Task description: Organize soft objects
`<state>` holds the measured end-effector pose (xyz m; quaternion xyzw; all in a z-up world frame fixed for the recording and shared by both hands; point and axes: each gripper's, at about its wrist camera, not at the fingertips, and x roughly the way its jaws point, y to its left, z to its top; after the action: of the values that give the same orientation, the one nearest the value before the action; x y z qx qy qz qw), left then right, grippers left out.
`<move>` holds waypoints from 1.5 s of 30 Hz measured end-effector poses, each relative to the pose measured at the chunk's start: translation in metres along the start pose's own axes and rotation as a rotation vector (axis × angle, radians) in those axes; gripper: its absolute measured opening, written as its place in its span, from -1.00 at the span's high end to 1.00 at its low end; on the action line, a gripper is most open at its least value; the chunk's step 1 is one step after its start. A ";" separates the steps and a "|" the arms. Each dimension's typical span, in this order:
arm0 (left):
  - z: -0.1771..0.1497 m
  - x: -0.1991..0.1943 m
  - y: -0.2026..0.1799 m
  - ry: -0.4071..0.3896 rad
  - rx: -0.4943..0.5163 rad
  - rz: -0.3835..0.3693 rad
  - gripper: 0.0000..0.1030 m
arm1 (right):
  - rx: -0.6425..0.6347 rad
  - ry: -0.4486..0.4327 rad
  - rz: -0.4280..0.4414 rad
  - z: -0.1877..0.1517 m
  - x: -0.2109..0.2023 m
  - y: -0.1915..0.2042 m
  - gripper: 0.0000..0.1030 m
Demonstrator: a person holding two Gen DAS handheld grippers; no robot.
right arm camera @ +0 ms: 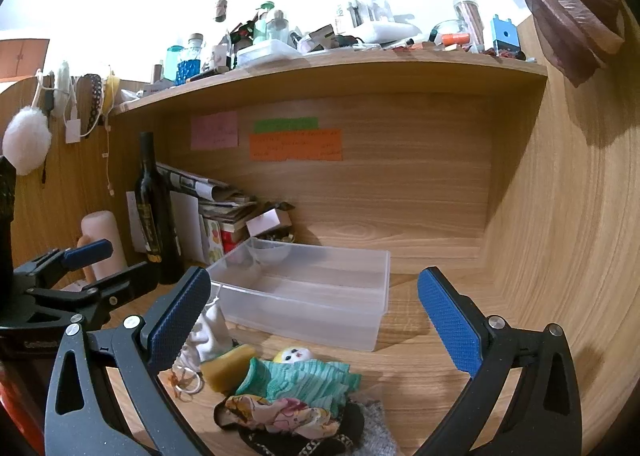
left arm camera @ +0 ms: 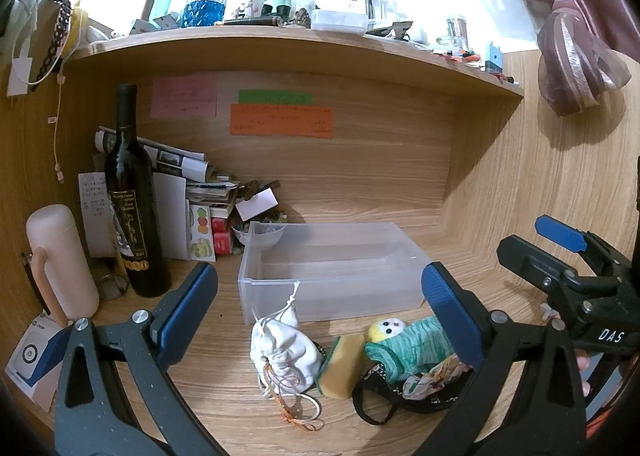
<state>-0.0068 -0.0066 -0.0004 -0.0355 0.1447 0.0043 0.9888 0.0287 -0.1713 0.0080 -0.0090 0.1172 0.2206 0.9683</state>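
Observation:
A clear plastic bin (left arm camera: 332, 280) stands empty on the wooden desk; it also shows in the right wrist view (right arm camera: 304, 296). In front of it lie a white drawstring pouch (left arm camera: 286, 354), a yellow sponge (left arm camera: 342, 366), a green knitted cloth (left arm camera: 416, 344) with a small yellow doll head (left arm camera: 384, 329), and a floral fabric piece (right arm camera: 280, 414) on dark cloth. My left gripper (left arm camera: 318, 308) is open above the pouch and sponge. My right gripper (right arm camera: 314, 320) is open above the green cloth (right arm camera: 304, 380) and also appears at the right of the left wrist view (left arm camera: 560, 252).
A dark wine bottle (left arm camera: 134, 195), a pink flask (left arm camera: 60, 260) and stacked papers and boxes (left arm camera: 192, 191) stand at the back left. A cluttered shelf (left arm camera: 280, 35) runs overhead. A wooden side wall (right arm camera: 560, 236) closes the right.

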 end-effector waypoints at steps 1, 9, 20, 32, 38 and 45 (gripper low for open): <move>0.001 -0.001 0.000 -0.001 0.002 0.000 -1.00 | 0.003 -0.001 0.000 0.000 0.000 0.000 -1.00; 0.004 -0.005 -0.002 -0.019 0.001 -0.002 -1.00 | 0.014 -0.005 0.006 -0.001 -0.002 -0.002 -1.00; 0.003 -0.005 -0.005 -0.019 0.005 -0.005 -1.00 | 0.027 -0.009 0.011 -0.002 -0.002 -0.005 -1.00; 0.004 -0.005 -0.003 -0.020 -0.010 -0.014 -1.00 | 0.028 -0.017 0.011 -0.002 -0.005 -0.003 -1.00; 0.004 -0.005 -0.003 -0.021 -0.009 -0.010 -1.00 | 0.027 -0.020 0.011 -0.001 -0.006 -0.002 -1.00; 0.004 -0.005 -0.003 -0.022 -0.010 -0.011 -1.00 | 0.024 -0.027 0.020 0.000 -0.007 -0.001 -1.00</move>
<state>-0.0108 -0.0092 0.0050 -0.0410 0.1338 -0.0001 0.9902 0.0229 -0.1753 0.0097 0.0066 0.1066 0.2289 0.9676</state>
